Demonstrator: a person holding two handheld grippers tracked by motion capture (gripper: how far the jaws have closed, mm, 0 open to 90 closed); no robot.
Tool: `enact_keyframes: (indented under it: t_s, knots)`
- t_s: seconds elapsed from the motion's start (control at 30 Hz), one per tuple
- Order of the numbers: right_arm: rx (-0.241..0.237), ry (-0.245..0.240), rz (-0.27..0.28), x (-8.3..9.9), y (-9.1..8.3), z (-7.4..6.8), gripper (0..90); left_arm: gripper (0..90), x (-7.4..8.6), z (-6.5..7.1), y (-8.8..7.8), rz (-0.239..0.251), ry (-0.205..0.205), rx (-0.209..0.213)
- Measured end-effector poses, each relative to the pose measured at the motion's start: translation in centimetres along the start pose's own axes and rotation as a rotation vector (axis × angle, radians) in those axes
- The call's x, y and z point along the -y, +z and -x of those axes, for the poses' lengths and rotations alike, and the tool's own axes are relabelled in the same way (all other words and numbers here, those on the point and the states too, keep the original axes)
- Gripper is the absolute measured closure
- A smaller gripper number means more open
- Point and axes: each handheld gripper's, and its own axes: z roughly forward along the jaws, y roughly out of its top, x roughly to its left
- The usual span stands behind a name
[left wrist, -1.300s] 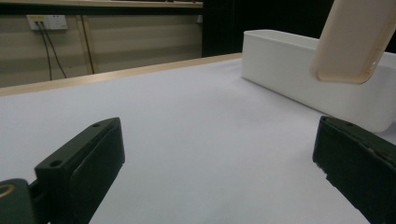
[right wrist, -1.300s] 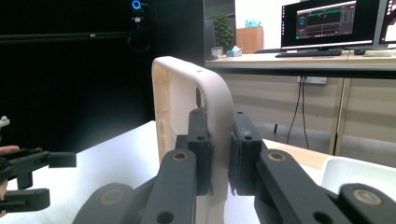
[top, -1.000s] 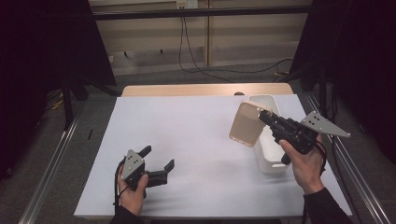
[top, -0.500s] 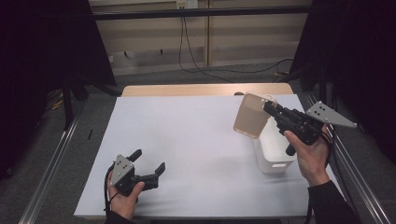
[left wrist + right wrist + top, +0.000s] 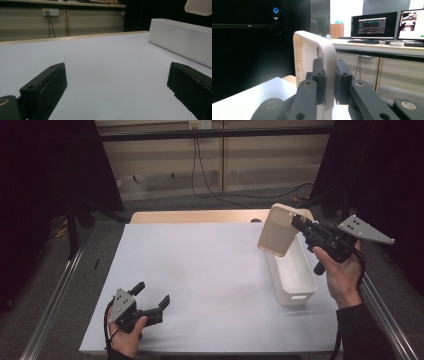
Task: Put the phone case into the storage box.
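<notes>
At the table's near left corner, the left gripper (image 5: 152, 302) hovers low, jaws spread wide with nothing between them. To the right, the right gripper (image 5: 296, 223) clamps a beige lid (image 5: 276, 236), held tilted above the white bin (image 5: 292, 272).
</notes>
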Motion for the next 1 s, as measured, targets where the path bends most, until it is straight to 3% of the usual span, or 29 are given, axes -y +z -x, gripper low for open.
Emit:
enact_keyframes:
  t_s: [0.03, 0.3, 0.43, 0.53, 0.6, 0.9, 1.0]
  knots:
    - [0.002, -0.003, -0.002, -0.1, 0.1, 0.3, 81.0, 2.6, 0.0, -0.1, -0.1, -0.003, 0.013, 0.001]
    - [0.033, -0.004, -0.014, -0.2, 0.5, 3.0, 81.0, 2.5, 0.2, -0.5, -1.0, 0.003, -0.009, -0.007]
    - [-0.025, -0.018, -0.015, -0.3, 0.8, 4.0, 81.0, 2.4, 0.2, -0.5, -1.0, 0.014, -0.032, 0.007]
    - [-0.028, -0.020, -0.021, -0.2, 1.3, 4.6, 81.0, 2.4, 0.1, -0.4, -1.0, 0.017, -0.018, 0.003]
    - [-0.032, -0.016, -0.023, 0.1, 1.6, 5.0, 81.0, 2.4, 0.1, -0.4, -1.0, 0.015, -0.033, 0.009]
    - [-0.008, -0.023, -0.017, 1.0, 3.1, 6.7, 81.0, 2.5, 0.0, -0.4, -0.9, 0.005, -0.011, -0.004]
    - [0.004, -0.046, -0.027, 1.1, 3.7, 7.1, 81.0, 2.7, -0.1, -0.1, -1.0, 0.001, 0.004, -0.010]
